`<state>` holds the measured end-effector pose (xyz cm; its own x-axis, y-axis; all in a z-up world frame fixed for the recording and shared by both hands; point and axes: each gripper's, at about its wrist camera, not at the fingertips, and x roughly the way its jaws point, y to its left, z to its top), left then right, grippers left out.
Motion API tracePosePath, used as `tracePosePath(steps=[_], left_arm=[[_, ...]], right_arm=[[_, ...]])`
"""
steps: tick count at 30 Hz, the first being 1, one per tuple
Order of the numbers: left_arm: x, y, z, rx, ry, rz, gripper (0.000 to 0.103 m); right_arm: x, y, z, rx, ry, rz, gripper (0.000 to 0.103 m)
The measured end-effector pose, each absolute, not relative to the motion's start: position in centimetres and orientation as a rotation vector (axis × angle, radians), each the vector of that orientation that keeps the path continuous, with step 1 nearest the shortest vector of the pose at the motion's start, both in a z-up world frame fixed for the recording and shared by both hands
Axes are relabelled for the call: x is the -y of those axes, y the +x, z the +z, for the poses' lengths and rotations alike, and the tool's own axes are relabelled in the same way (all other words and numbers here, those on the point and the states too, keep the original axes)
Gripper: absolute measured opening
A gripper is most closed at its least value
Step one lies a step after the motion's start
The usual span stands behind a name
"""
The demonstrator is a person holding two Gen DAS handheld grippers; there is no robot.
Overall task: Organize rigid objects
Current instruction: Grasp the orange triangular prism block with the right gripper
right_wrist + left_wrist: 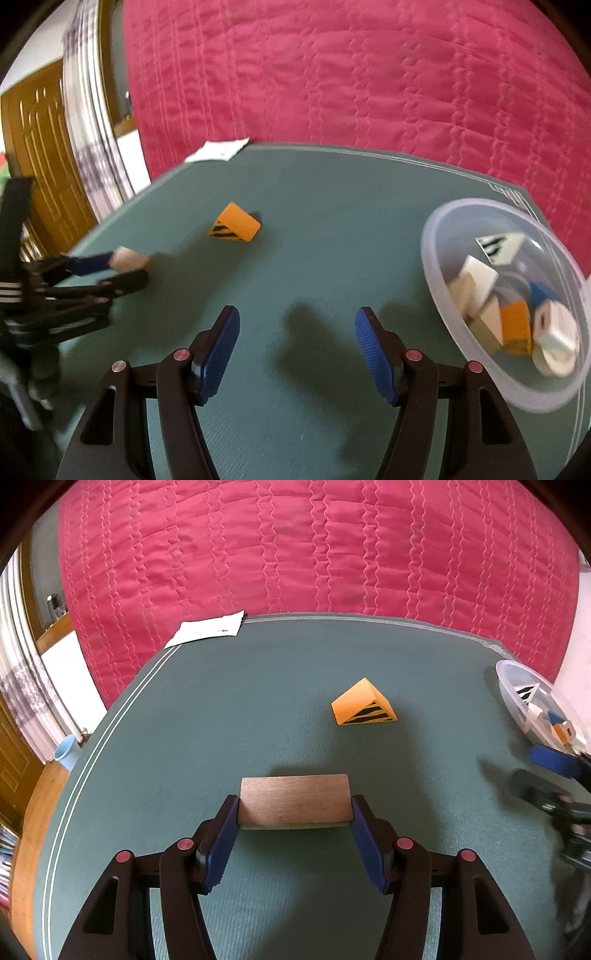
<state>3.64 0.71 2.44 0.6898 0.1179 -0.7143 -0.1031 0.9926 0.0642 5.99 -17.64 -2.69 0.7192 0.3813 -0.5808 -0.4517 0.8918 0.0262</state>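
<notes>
Holding the wooden block point(294, 800) tight between the two blue pads of the left gripper point(295, 834), up off the green mat point(221, 709)

Right gripper point(297, 350) wide apart, nothing in it

Orange wedge point(364, 703) left lying on the mat

Next, probably: carry block over to the clear bowl point(439, 236) at the right, let go inside, gently

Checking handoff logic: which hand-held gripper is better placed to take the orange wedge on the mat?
Right. The right hand-held gripper is open and empty, facing the orange wedge; the left hand-held gripper is shut on the wooden block.
</notes>
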Motion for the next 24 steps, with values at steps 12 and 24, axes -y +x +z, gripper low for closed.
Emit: tracePosePath(steps=[12, 24], left_arm=[[-2.2, 3.1, 2.6, -0.792, -0.062, 0.103, 0.063], [-3.3, 3.6, 2.0, -0.826, -0.119, 0.124, 0.063]], right_arm=[[11.1, 12.6, -3.2, -0.715, -0.226, 0.524, 0.067], [5.1, 15.7, -2.7, -0.661, -0.403, 0.552, 0.066]])
